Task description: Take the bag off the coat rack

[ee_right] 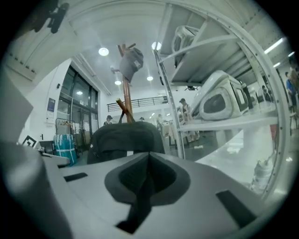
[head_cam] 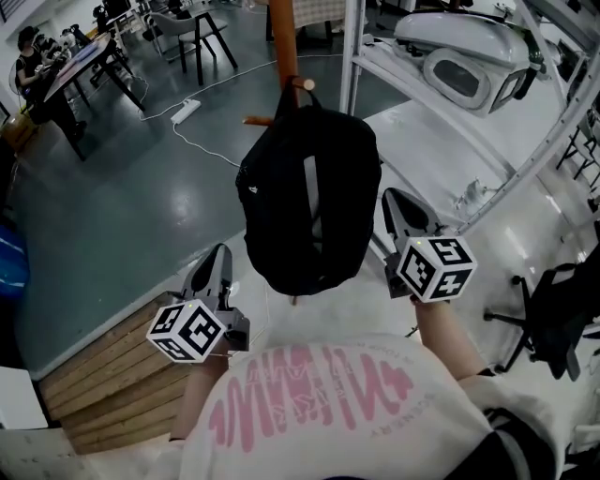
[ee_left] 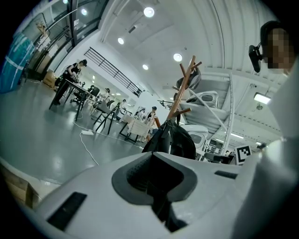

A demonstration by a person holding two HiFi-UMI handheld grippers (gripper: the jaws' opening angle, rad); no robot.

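Bag [head_cam: 309, 202] hung on coat rack [head_cam: 284, 47], rack's lower pole hidden behind it

l. gripper [ee_left: 153, 162] jaws pressed together – blk bag [ee_left: 181, 141] hangs on wooden coat rack [ee_left: 183, 86] ahead.

Head view steeply down on bag [head_cam: 281, 206]; both gripper views near level, close, flanking same bag.

Bright, even light from round ceiling lamps [ee_left: 148, 11]; soft sheen on the floor [head_cam: 141, 197]; gripper views fisheye-curved with black corners.
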